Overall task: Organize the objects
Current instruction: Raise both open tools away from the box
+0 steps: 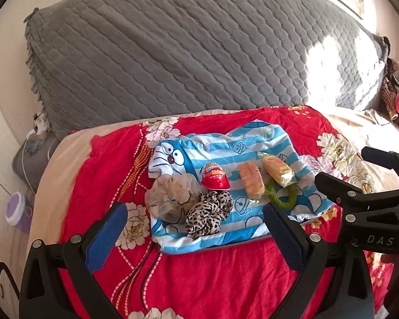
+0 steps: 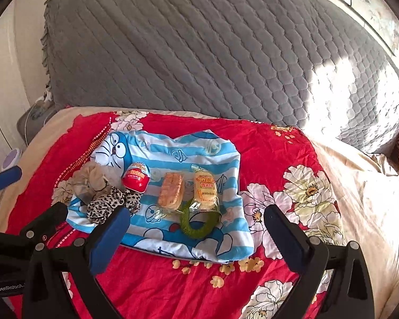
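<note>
Ahead of the left gripper's open jaws, a leopard-print fabric scrunchie (image 1: 208, 214) is lying on the blue-striped cartoon cloth (image 1: 252, 135), with a red egg-shaped plastic capsule (image 1: 215, 176) sitting behind it and two clear-wrapped snack cakes (image 1: 250, 183) lying rightward.

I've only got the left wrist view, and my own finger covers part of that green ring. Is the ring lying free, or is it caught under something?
Observer: In the right wrist view, the green ring shows its whole lower loop. Its top is tucked under the yellow snack pack.
Operator: I only see the right gripper side-on. Is it open?
Observer: Yes. The right gripper is open, with its pads wide apart and nothing held between them.
</note>
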A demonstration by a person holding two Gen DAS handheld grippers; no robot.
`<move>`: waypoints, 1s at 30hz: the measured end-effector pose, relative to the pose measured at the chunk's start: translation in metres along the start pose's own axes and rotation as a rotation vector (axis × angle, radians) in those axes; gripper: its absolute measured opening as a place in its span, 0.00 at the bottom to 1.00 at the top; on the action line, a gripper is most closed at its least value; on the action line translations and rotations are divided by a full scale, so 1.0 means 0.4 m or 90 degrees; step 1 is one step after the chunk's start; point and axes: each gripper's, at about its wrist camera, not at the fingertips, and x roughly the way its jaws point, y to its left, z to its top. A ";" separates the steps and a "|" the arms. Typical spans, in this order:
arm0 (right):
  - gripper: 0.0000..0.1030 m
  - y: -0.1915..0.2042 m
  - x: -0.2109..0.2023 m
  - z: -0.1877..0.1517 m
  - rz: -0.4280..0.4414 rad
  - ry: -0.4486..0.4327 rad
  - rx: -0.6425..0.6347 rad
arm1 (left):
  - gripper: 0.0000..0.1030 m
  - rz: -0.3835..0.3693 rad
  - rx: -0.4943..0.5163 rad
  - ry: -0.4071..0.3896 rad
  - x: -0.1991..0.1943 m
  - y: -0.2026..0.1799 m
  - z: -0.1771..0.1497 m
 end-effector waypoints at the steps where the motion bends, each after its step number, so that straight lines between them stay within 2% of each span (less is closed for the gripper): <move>1: 0.98 0.000 -0.007 0.000 0.001 -0.001 0.002 | 0.99 0.002 -0.001 -0.004 -0.009 0.000 0.000; 8: 0.98 0.000 -0.055 0.002 0.011 -0.019 0.014 | 0.99 0.001 -0.025 -0.011 -0.049 0.011 -0.011; 14: 0.99 -0.006 -0.101 0.002 0.020 -0.048 0.032 | 0.99 0.018 0.004 -0.027 -0.073 0.002 -0.029; 20: 0.99 0.019 -0.133 -0.010 0.013 -0.064 0.000 | 0.99 0.014 -0.007 -0.036 -0.095 0.010 -0.042; 30: 0.99 0.033 -0.182 -0.035 0.009 -0.088 -0.002 | 0.99 0.025 0.001 -0.056 -0.144 0.020 -0.065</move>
